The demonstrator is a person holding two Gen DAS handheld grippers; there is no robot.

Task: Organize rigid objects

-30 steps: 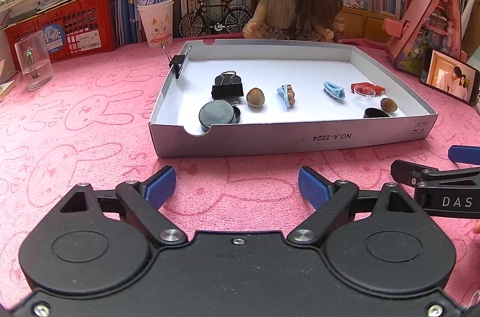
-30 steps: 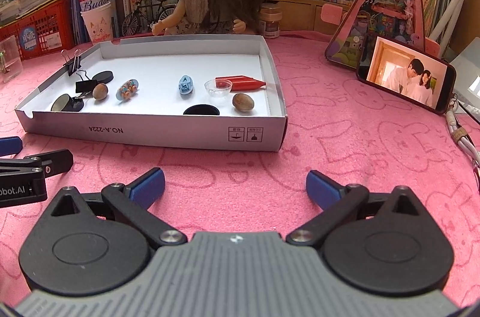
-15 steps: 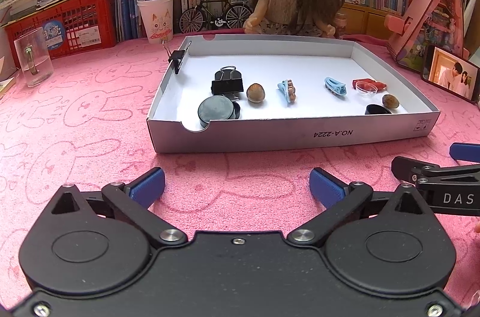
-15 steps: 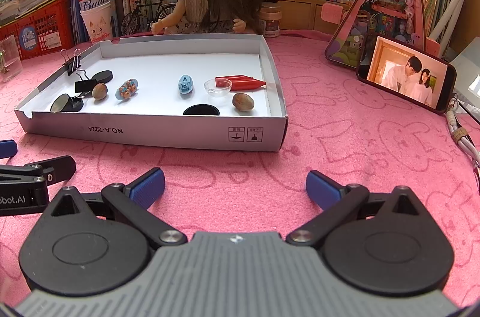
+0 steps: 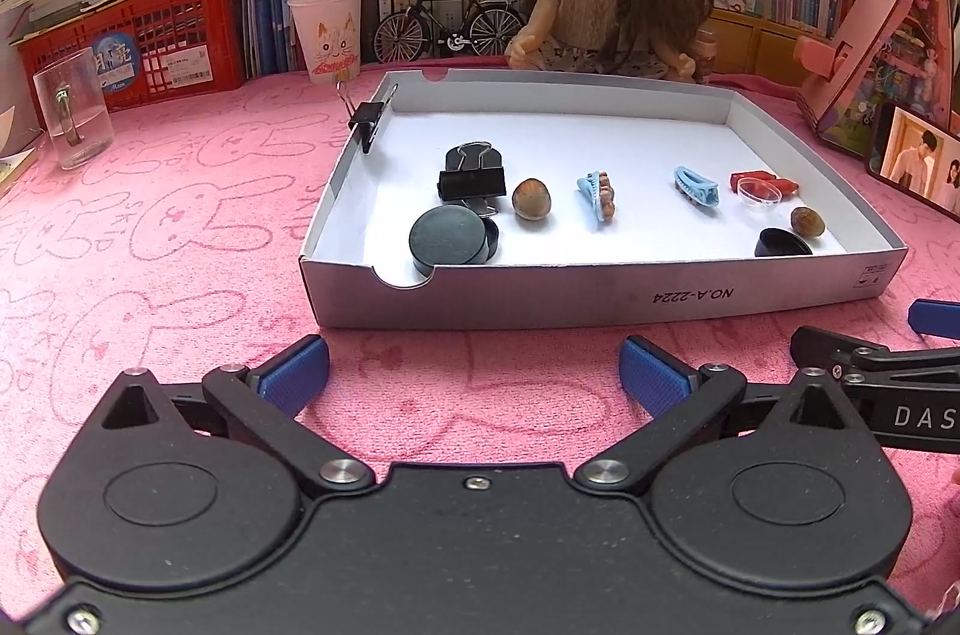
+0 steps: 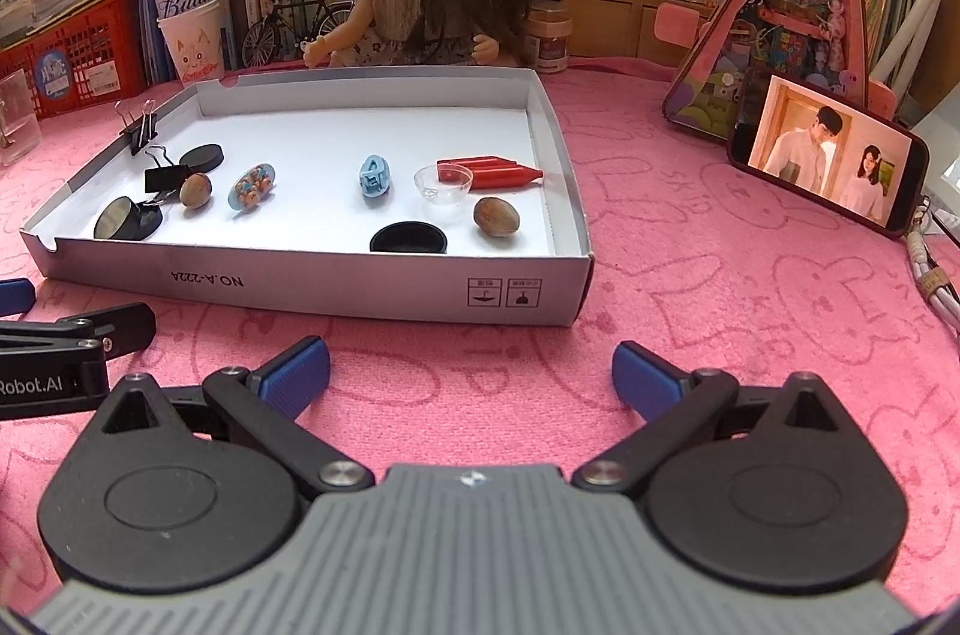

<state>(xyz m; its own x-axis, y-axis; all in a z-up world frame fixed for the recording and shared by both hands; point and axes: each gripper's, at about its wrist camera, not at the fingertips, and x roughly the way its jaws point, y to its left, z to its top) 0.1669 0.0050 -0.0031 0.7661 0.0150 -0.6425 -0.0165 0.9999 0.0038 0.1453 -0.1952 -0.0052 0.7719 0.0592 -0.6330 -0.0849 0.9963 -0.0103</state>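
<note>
Behind tray [image 5: 540,299]: doll [image 5: 606,5], cup [image 5: 327,35], books.

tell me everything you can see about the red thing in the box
The red piece looks like glossy plastic: side-by-side ribbed tubes tapering to a point toward the box's right wall. It lies flat on the white floor in the right half, uncapped end unseen. A clear dome cup sits in front of it, overlapping its left end; real contact can't be told. A nut lies nearer, apart.

Shallow box [image 5: 600,296] sits on the worktop [image 5: 150,239] ahead of me. Inside, left to right: binder clip [image 5: 471,182], nut [image 5: 531,198], two hair clips [image 5: 597,197], cap [image 5: 780,243] at right. Doll [image 5: 606,5] behind box; phone [image 6: 828,155] to its right.
</note>
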